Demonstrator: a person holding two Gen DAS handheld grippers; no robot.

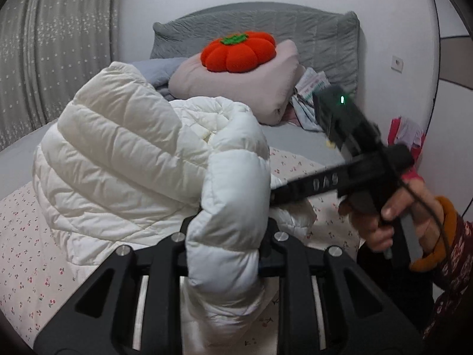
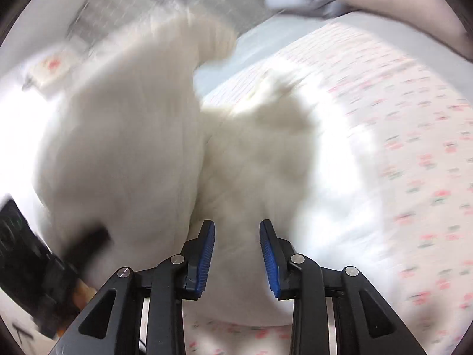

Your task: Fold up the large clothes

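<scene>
A white puffer jacket point(image 1: 124, 159) lies bunched on the floral bedsheet point(image 1: 26, 254). My left gripper point(image 1: 227, 242) is shut on a thick fold of the jacket and holds it up; its fingertips are buried in the fabric. My right gripper shows in the left wrist view point(image 1: 278, 195), coming in from the right with its tip against the jacket. In the blurred right wrist view my right gripper point(image 2: 236, 236) is open, blue pads point(image 2: 207, 254) apart, right over the jacket point(image 2: 142, 136). The left gripper body point(image 2: 35, 266) shows at lower left.
A pink folded blanket point(image 1: 236, 88) with an orange pumpkin cushion point(image 1: 238, 51) lies at the bed's head, by a grey quilted headboard point(image 1: 266, 29). Grey curtains point(image 1: 44, 44) hang at left. Clothes point(image 1: 405, 136) hang by the right wall. Floral sheet point(image 2: 414, 148) spreads right of the jacket.
</scene>
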